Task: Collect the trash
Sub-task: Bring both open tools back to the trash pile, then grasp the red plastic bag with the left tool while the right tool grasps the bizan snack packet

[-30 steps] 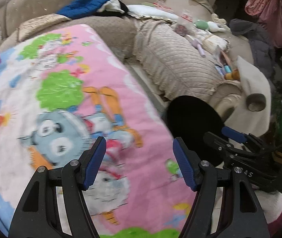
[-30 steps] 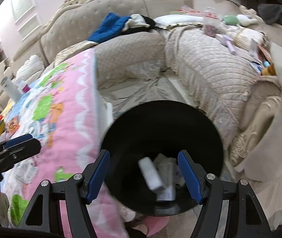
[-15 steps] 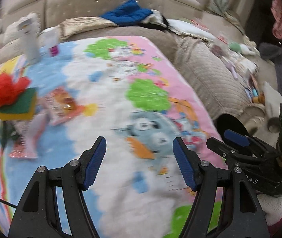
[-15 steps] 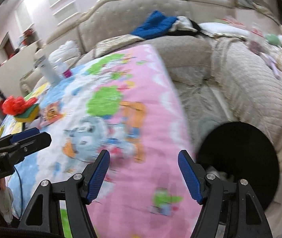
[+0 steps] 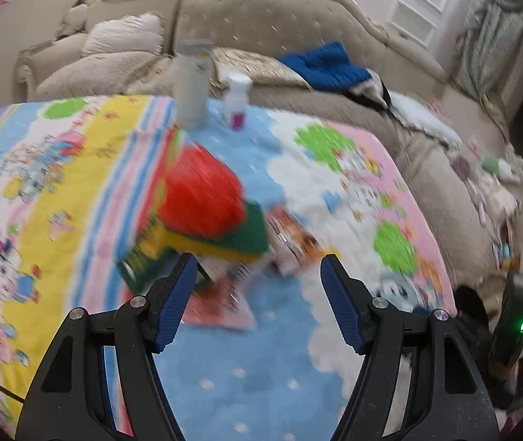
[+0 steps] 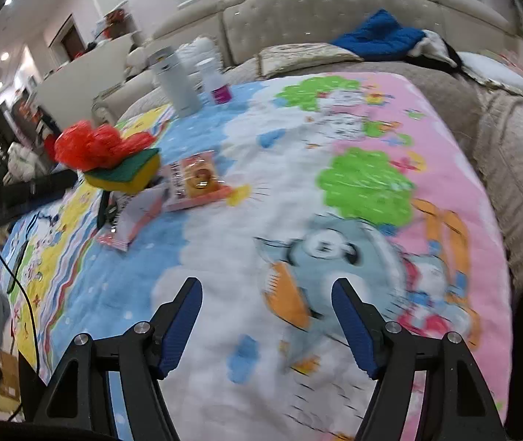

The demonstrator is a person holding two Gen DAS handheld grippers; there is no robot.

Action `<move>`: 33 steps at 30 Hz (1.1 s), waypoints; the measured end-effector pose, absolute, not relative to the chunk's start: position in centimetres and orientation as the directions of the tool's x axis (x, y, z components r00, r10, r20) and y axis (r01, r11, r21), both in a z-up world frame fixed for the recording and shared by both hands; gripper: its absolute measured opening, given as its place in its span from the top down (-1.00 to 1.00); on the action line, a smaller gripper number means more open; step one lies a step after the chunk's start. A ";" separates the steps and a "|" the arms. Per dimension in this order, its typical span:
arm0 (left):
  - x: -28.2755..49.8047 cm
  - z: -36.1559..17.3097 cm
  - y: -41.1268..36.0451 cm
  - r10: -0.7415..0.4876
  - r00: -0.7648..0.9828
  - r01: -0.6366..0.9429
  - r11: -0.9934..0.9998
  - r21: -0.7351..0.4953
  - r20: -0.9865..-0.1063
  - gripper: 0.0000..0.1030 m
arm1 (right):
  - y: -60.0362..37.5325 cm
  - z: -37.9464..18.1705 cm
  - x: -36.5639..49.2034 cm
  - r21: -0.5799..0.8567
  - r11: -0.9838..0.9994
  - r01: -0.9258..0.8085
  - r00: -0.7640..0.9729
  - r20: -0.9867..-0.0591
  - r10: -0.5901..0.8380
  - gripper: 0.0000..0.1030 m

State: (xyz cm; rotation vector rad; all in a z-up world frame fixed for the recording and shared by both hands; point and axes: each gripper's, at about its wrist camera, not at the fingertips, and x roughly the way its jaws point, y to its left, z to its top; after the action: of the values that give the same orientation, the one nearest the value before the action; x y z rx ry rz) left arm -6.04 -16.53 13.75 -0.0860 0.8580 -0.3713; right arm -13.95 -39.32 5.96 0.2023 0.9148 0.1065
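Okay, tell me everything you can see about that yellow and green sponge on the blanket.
The sponge is a rectangular block, thick yellow foam with a dark green scouring layer on top. It looks soft and dry. A crumpled red plastic bag rests on its green face. It sits tilted, propped on a dark object beneath it, above the cartoon blanket, beside flat snack wrappers. Neither gripper touches it.

We're looking down along the fingers from both wrist cams, tilted over the cartoon blanket [image 6: 335, 154] toward the sofa back [image 6: 335, 3]. The left one is sitting closer, blurry, right over the red bag [image 5: 202, 194] on the sponge [image 5: 224, 239]. The right one is catching the same pile [image 6: 121, 161] farther off, upper left.
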 end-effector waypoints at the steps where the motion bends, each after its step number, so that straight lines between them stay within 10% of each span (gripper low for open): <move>1: -5.6 14.1 -16.1 -0.348 0.606 0.275 0.936 -0.222 -0.716 -0.34 | -38.8 5.9 -13.6 0.215 0.976 -0.015 0.603 -0.777 0.181 -0.40; 19: 0.9 9.0 -13.6 -0.365 0.503 0.246 0.930 -0.274 -0.784 -0.31 | -33.2 4.5 -0.9 0.215 0.958 -0.187 0.558 -0.780 0.284 -0.44; 33: -2.8 10.9 -12.9 -0.484 0.519 0.300 0.875 -0.380 -0.704 0.39 | -32.4 4.0 -1.7 0.169 0.966 -0.194 0.594 -0.764 0.253 -0.06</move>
State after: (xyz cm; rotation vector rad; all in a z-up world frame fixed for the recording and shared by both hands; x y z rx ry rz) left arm -2.85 -12.94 10.89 -0.2221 0.9109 -0.4744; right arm -1.69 -32.42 4.00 0.0705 0.8984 0.2600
